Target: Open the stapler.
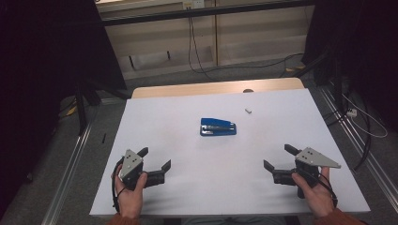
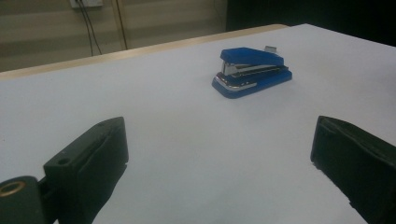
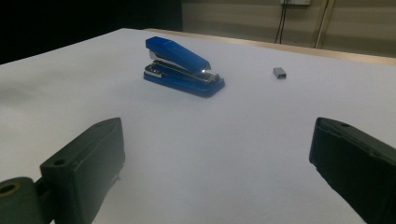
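1. White and bare over most of its top, the table (image 1: 187,197) stands in a dim room, with a wooden strip along its far edge and cables hanging down the pale wall behind it.
2. Near the middle of the table lies a blue stapler (image 1: 218,127), flat on its base and closed, with its long side running across the table.
3. Beyond the stapler and to the right, well apart from it, sits a small grey block of staples (image 1: 248,111); the right gripper view shows it as a little metal piece (image 3: 279,72).
4. At the near left edge the left gripper (image 1: 156,160) is held low in the person's left hand (image 1: 129,190), jaws spread wide and holding nothing.
5. At the near right the right gripper (image 1: 280,157) sits in the right hand (image 1: 315,190), likewise released and empty.
6. Both grippers point inward toward the stapler, which shows ahead of each pair of jaws in the gripper views (image 2: 252,72) (image 3: 183,67), well apart from either.
7. By my reading, this is the starting pose: nothing is grasped and the approach is not yet begun.
8. The next move probably calls for one gripper to travel forward to the stapler, line its jaws across the narrow body, and close there, while the other goes either for the top arm or for the staples.
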The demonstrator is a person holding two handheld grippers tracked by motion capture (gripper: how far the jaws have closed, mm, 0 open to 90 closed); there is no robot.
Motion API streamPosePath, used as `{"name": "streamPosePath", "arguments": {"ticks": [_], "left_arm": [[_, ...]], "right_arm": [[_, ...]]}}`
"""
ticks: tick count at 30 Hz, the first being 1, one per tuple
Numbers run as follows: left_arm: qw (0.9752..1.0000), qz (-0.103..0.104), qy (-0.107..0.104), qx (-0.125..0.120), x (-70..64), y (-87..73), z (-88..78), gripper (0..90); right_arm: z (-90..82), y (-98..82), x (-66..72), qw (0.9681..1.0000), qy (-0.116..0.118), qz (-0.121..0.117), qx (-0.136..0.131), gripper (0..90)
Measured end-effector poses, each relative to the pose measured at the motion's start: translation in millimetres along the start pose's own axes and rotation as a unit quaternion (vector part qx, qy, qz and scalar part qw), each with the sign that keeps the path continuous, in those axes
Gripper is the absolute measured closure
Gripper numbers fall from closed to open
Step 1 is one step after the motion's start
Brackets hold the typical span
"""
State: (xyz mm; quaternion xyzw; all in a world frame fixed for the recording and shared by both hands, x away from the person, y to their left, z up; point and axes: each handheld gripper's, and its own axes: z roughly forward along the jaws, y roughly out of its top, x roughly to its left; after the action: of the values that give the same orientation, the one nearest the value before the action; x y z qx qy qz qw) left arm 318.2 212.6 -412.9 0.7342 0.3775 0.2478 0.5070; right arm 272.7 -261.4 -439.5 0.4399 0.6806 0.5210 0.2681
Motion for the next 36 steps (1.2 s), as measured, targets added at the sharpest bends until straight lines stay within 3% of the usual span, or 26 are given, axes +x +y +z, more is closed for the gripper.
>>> {"name": "streamPosePath", "arguments": {"ticks": [2, 3, 6, 11, 13, 15, 16, 20, 23, 27, 31, 33, 36], "left_arm": [[0.9999, -0.01, 0.0, -0.001, -0.6, -0.2, 1.0, 4.0], [0.9998, -0.015, -0.015, 0.003, 0.3, 0.4, 1.5, 4.1], [0.9995, -0.017, -0.025, 0.003, 0.7, 0.8, 2.1, 4.1], [0.9995, -0.021, -0.025, 0.004, 1.1, 1.2, 5.0, 4.1], [0.9994, -0.017, -0.03, 0.009, 0.6, 0.9, 7.3, 4.1], [0.9993, -0.012, -0.032, 0.012, 0.5, 1.6, 8.0, 4.1], [0.9994, -0.004, -0.032, 0.008, -1.4, 2.3, 8.4, 4.1], [0.9992, -0.003, -0.04, 0.005, -4.1, 2.9, 9.2, 3.0], [0.9982, -0.005, -0.059, 0.01, -6.8, 4.1, 13.5, 3.2], [0.9982, 0.001, -0.058, 0.011, -8.2, 5.8, 18.7, 3.6], [0.9989, 0.01, -0.043, 0.015, -8.9, 8.7, 24.7, 5.8], [0.9974, -0.003, -0.07, 0.017, -8.5, 13.4, 31.1, 8.4], [0.9969, -0.001, -0.076, 0.022, -10.8, 16.6, 36.4, 6.6]], "right_arm": [[2.2, 0.6, 1.1, 1.0, 0.003, -0.001, 0.001, 3.4], [6.2, 0.9, 1.6, 1.0, 0.003, -0.002, -0.001, 3.5], [9.5, 1.0, 2.6, 1.0, 0.001, 0.002, -0.002, 3.1], [17.9, 2.4, 6.7, 0.9999, 0.01, -0.007, 0.003, 2.8], [23.1, 4.6, 12.0, 0.9997, 0.014, -0.022, 0.001, 1.9], [24.0, 4.7, 13.0, 0.9996, 0.016, -0.023, 0.001, 1.9], [28.3, 5.8, 16.1, 0.9992, 0.031, -0.026, 0.004, 1.6], [33.2, 10.0, 20.8, 0.9987, 0.044, -0.027, -0.003, 1.5], [38.4, 13.2, 24.2, 0.9982, 0.051, -0.032, -0.007, 2.1], [44.2, 15.5, 25.6, 0.9978, 0.058, -0.034, -0.006, 2.6], [53.0, 18.7, 27.1, 0.9976, 0.058, -0.037, -0.006, 3.4], [59.8, 22.9, 29.2, 0.9973, 0.062, -0.038, -0.008, 4.4], [66.0, 28.9, 30.1, 0.9969, 0.069, -0.037, -0.01, 6.5]]}}
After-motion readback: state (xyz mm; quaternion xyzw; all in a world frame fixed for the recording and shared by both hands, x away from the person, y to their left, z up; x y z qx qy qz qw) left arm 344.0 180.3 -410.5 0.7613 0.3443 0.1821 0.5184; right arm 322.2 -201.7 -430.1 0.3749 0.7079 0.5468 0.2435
